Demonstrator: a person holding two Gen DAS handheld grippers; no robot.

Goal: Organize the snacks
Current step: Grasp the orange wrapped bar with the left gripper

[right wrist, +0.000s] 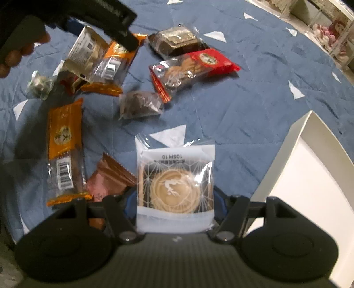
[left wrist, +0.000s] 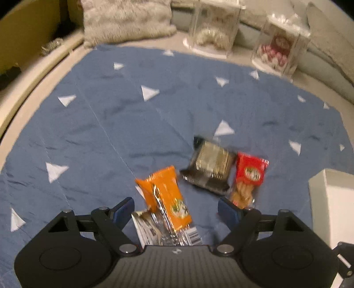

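early on: right gripper (right wrist: 174,197) clamps the mooncake packet (right wrist: 174,183), white box (right wrist: 305,168) beside it looks empty; left gripper (left wrist: 174,208) gapes around an orange snack bar (left wrist: 170,199); other packets lie ahead.

Looks like someone's home, probably a bedroom or a lounge corner. There's a blue quilted blanket (left wrist: 132,115) with white triangles spread over a cushioned surface, a fluffy grey pillow (left wrist: 126,20) at the back, and clear display boxes (left wrist: 213,28) with what look like little keepsakes inside. Loose wrapped snacks (right wrist: 192,64) lie scattered on the blanket beside a white box (right wrist: 309,168).
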